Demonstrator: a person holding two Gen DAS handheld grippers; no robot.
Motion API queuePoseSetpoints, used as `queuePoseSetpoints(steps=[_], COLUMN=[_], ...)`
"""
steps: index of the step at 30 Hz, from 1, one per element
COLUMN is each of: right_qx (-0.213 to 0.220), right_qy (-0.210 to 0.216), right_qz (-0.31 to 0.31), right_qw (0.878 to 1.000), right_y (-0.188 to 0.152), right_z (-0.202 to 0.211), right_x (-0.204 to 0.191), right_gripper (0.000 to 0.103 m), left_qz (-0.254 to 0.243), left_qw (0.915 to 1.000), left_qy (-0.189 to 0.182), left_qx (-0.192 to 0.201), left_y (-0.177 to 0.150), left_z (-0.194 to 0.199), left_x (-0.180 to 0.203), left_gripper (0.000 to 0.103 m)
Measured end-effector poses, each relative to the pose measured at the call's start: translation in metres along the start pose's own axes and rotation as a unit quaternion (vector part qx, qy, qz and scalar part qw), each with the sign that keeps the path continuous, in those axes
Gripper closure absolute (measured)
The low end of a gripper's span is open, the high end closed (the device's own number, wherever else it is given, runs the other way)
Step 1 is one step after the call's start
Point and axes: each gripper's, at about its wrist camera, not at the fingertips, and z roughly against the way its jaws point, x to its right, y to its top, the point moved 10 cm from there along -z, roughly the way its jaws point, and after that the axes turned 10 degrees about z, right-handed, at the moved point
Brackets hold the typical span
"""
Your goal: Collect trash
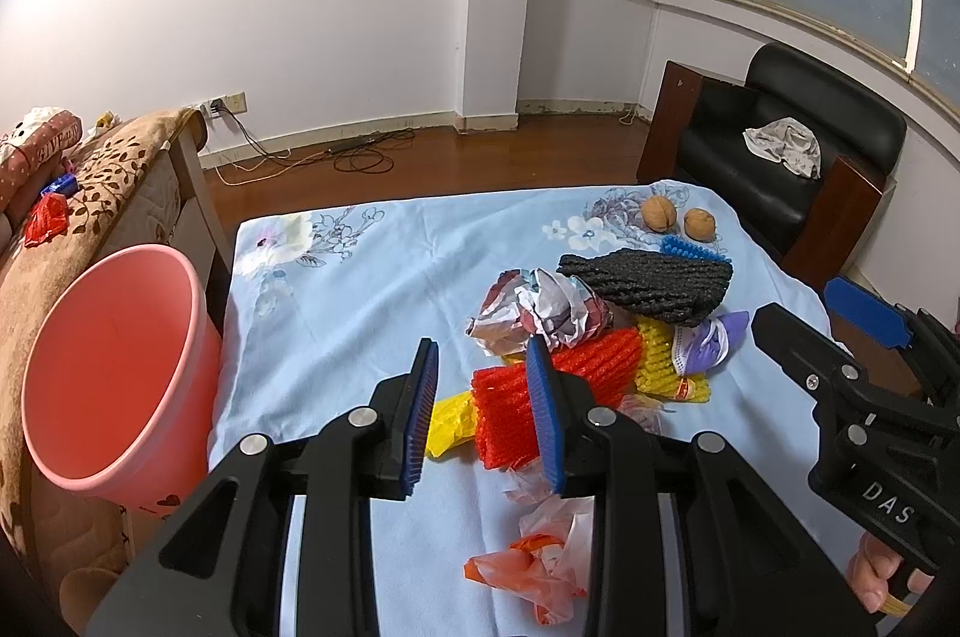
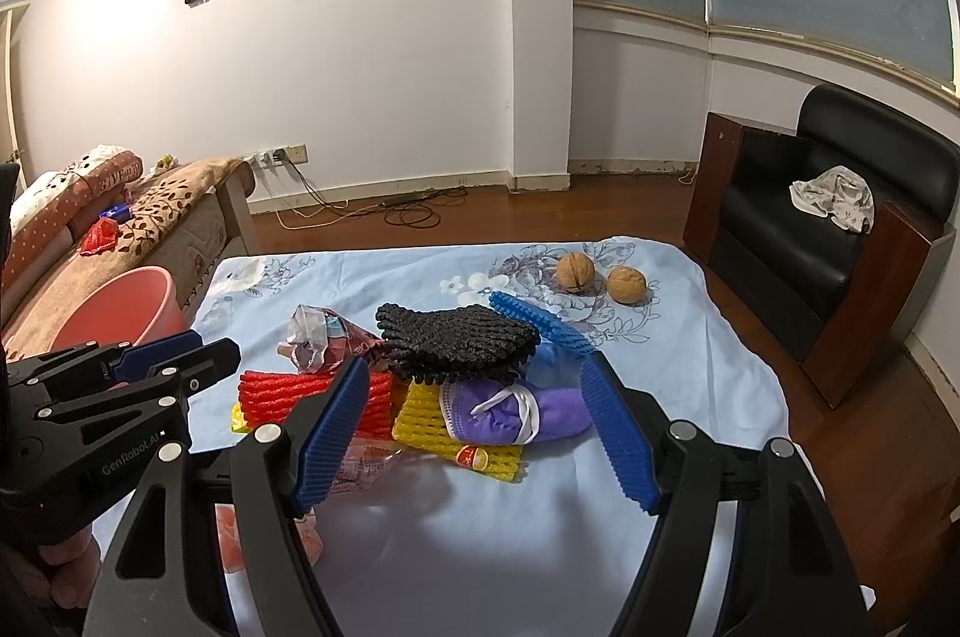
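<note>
A trash pile lies on the blue floral cloth: red foam net, yellow foam net, black foam net, crumpled wrapper, purple mask, blue foam net, yellow plastic and orange plastic bag. A pink bin stands at the left of the table. My left gripper is open and empty above the red net. My right gripper is open wide and empty just before the mask and yellow net.
Two walnuts lie at the far right of the cloth. A brown-covered bed with red and blue wrappers is on the left. A black armchair with a cloth stands at the right. Cables lie on the wood floor.
</note>
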Motion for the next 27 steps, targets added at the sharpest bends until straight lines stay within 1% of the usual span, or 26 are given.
queuePoseSetpoints(steps=[22,27], right_qx=[-0.001,-0.001], right_qy=[0.000,0.002], right_qz=[0.000,-0.002], right_qw=[1.000,1.000], right_y=[-0.0006,-0.0027], right_z=[0.0001,0.0002], right_x=[-0.0005,-0.0007], right_gripper=[0.031,0.031], left_qz=[0.003,0.010], left_qw=[1.0000,0.9997], left_qy=[-0.003,-0.023], left_qx=[-0.004,-0.006], left_y=[-0.0032,-0.0027], left_z=[-0.0001,0.0023], left_x=[-0.0030,-0.0077], left_gripper=[0.072,0.072])
